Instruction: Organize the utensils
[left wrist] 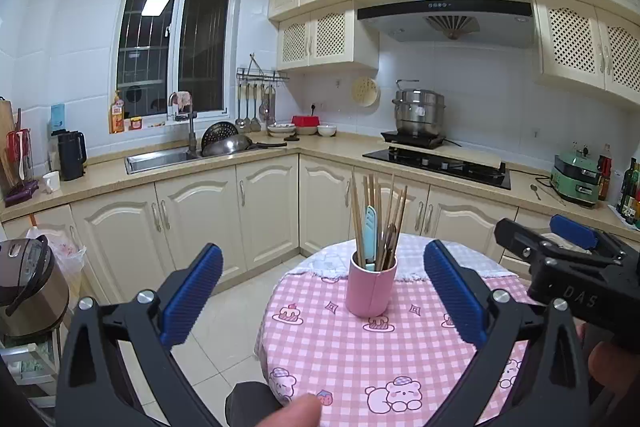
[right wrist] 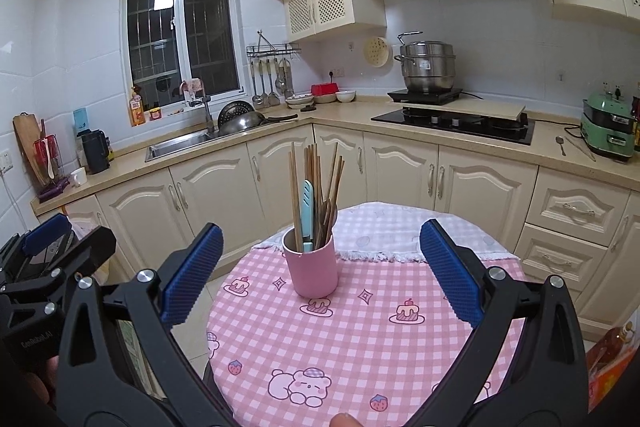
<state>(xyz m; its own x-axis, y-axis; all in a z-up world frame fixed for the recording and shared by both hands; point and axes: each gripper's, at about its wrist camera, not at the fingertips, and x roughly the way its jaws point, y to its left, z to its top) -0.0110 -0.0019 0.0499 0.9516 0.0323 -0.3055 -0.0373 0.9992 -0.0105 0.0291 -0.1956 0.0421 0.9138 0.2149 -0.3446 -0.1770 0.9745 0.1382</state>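
Note:
A pink cup (left wrist: 370, 287) stands upright on a round table with a pink checked cloth (left wrist: 340, 359). It holds several wooden chopsticks (left wrist: 376, 215) and a light blue utensil (left wrist: 370, 233). My left gripper (left wrist: 322, 291) is open and empty, held above the table's near side, short of the cup. The cup (right wrist: 310, 269), chopsticks (right wrist: 316, 187) and blue utensil (right wrist: 307, 209) also show in the right wrist view. My right gripper (right wrist: 320, 267) is open and empty, also short of the cup. Each gripper shows at the edge of the other's view.
Cream kitchen cabinets (left wrist: 200, 219) and a counter run behind the table, with a sink (left wrist: 160, 159), a black hob (left wrist: 440, 163) and a steel pot (left wrist: 418, 115). A spoon (right wrist: 560, 143) lies on the counter right. A rice cooker (left wrist: 28, 283) stands left.

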